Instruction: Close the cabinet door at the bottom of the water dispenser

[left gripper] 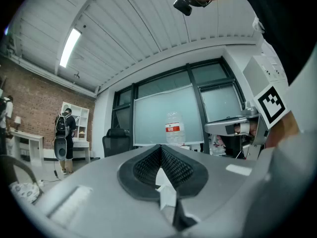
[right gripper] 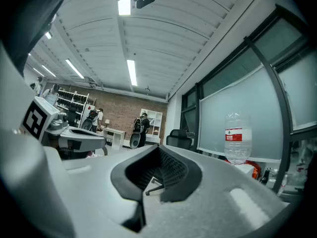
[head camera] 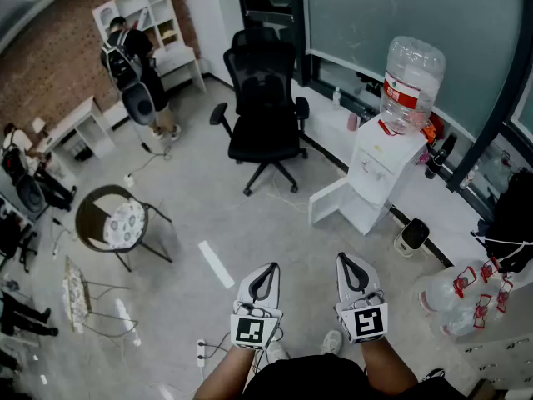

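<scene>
In the head view the white water dispenser (head camera: 379, 169) stands against the window ledge with a clear bottle (head camera: 410, 80) on top. Its bottom cabinet door (head camera: 330, 201) hangs open, swung out to the left over the floor. My left gripper (head camera: 267, 268) and right gripper (head camera: 346, 261) are held side by side well short of it, both shut with nothing in them. The left gripper (left gripper: 161, 147) points level toward the bottle (left gripper: 173, 129). In the right gripper view the right gripper (right gripper: 158, 148) has the bottle (right gripper: 237, 135) off to its right.
A black office chair (head camera: 262, 111) stands left of the dispenser. A round chair (head camera: 112, 221) and a wire rack (head camera: 79, 294) are at the left. Several empty bottles (head camera: 466, 294) lie at the right, a small appliance (head camera: 410, 236) near the dispenser. A person with a backpack (head camera: 133, 63) stands far back.
</scene>
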### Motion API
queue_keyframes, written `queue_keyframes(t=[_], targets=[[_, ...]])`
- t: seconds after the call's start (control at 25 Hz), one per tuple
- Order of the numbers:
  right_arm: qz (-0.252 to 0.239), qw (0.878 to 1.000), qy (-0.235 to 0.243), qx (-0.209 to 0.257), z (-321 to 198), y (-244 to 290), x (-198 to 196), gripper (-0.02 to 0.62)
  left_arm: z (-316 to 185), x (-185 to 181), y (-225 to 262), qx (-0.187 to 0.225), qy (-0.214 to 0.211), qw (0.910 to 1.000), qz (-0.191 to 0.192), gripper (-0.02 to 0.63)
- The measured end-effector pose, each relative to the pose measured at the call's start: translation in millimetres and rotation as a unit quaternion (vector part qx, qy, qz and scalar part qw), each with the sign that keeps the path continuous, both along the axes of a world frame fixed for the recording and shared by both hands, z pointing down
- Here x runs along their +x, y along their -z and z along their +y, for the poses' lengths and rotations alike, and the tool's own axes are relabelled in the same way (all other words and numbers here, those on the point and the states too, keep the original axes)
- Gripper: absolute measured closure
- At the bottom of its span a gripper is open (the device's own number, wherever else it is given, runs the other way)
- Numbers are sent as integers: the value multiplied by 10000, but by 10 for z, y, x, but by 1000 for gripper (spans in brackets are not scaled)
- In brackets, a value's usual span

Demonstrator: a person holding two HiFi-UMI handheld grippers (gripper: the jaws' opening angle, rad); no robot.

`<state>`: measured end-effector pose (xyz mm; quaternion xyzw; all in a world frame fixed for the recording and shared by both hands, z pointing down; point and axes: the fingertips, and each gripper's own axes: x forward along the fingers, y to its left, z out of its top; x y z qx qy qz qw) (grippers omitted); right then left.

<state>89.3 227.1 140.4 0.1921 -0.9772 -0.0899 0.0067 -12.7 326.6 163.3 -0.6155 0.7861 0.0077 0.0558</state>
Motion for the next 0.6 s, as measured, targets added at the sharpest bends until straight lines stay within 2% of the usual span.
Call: queue_keyframes(t=[0.28, 0.6], targets=[[12, 10000, -75, 55, 26, -15, -66, 595, 0, -66, -40, -105, -18, 9999, -34, 586], [-133, 9998, -147, -31, 274, 17, -158, 594, 177, -149, -83, -125, -238, 9996, -34, 586]])
